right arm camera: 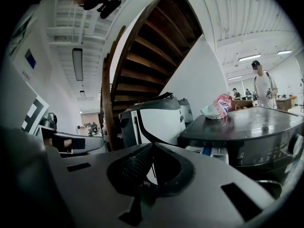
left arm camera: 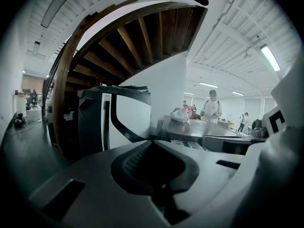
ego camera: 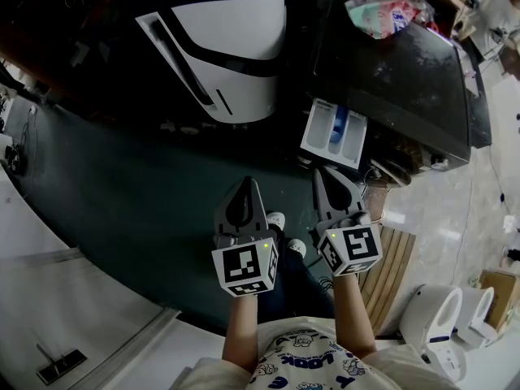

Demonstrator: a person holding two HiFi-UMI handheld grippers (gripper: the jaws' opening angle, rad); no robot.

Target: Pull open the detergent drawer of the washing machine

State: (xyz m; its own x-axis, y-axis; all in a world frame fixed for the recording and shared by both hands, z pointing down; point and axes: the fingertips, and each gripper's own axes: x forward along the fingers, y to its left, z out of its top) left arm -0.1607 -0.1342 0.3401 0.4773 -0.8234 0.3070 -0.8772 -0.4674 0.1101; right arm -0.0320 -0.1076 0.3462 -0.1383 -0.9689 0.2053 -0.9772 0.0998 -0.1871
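Your left claw (ego camera: 246,184) and right claw (ego camera: 322,174) were both pinched shut on nothing, hanging side by side. Just past them, the detergent drawer (ego camera: 335,132) already stuck out of the washing machine (ego camera: 398,63), so I'd say it was basically done.

The dark washing machine (ego camera: 398,80) sits at the upper right with a crumpled bag (ego camera: 382,15) on its top. Its detergent drawer (ego camera: 335,132) stands pulled out, showing white compartments and a blue insert. A white-and-black appliance (ego camera: 231,47) stands beside the machine. Over the dark floor (ego camera: 138,193), the left claw (ego camera: 246,184) and right claw (ego camera: 320,172) are side by side, each tapering to a closed point, and the right one's tip is near the drawer's front.
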